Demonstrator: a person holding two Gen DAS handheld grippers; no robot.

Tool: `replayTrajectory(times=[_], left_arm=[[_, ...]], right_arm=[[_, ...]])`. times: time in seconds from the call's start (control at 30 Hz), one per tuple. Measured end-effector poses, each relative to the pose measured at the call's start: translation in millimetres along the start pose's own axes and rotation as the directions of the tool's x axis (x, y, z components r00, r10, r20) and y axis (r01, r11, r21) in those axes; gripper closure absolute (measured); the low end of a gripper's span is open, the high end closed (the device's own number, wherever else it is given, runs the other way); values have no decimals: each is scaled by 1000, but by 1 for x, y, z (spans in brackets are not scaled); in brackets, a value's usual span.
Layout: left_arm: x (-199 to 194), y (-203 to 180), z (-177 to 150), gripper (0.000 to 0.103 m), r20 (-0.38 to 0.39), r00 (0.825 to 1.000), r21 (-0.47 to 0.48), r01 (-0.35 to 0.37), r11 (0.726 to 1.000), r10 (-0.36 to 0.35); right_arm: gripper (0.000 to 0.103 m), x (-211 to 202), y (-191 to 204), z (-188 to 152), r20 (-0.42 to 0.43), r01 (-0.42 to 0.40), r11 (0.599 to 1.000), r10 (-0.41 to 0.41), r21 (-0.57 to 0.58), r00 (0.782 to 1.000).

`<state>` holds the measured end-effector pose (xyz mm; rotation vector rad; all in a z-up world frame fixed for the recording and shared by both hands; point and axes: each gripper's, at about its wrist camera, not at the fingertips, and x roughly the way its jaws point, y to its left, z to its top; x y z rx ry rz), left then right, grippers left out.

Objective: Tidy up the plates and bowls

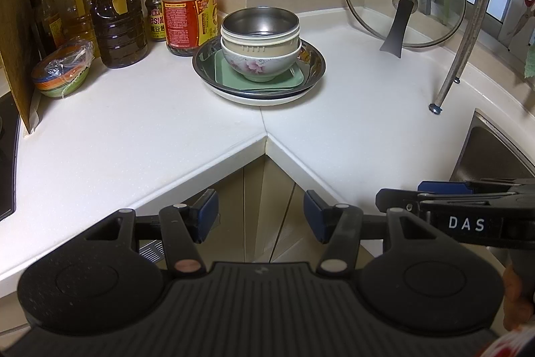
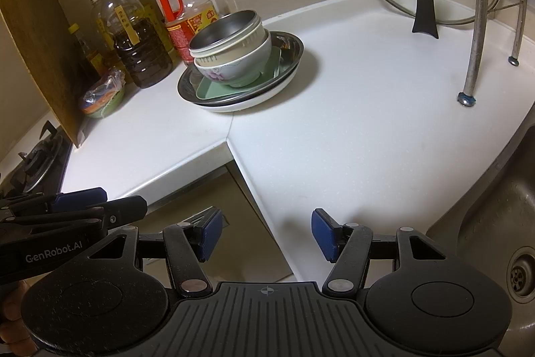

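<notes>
Both the left tool and right tool hung spread and empty off the table edge, while the steel bowl sat loosely atop the floral bowl and plates near the corner, so a careless grab might have toppled it

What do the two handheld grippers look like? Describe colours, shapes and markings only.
Both are matte black plastic. The left gripper and right gripper each have two blue pads on hinged black link arms with silver rivets, two round dimpled discs, and a ribbed dark grey plate between them. White lettering on the sides reads "DAS" on the right one, "GenRobot.AI" on the left.
</notes>
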<state>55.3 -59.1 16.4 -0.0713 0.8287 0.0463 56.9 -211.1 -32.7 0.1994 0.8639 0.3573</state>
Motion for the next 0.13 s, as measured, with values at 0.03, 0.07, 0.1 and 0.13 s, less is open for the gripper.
replayTrajectory(times=[0.03,0.07,0.1,0.13], left_arm=[[0,-1,0,49,2,1000,0,0,1000,0],[-1,-2,0,49,3,1000,-1,-1,1000,1],[-1,-3,0,49,3,1000,-1,-1,1000,1],[-3,-2,0,49,2,1000,-3,1,1000,-1]], right_arm=[[44,0,1,0,1,1,1000,-1,0,1000],[44,0,0,0,1,0,1000,0,-1,1000],[44,0,1,0,1,1,1000,-1,0,1000],[44,0,1,0,1,0,1000,0,0,1000]])
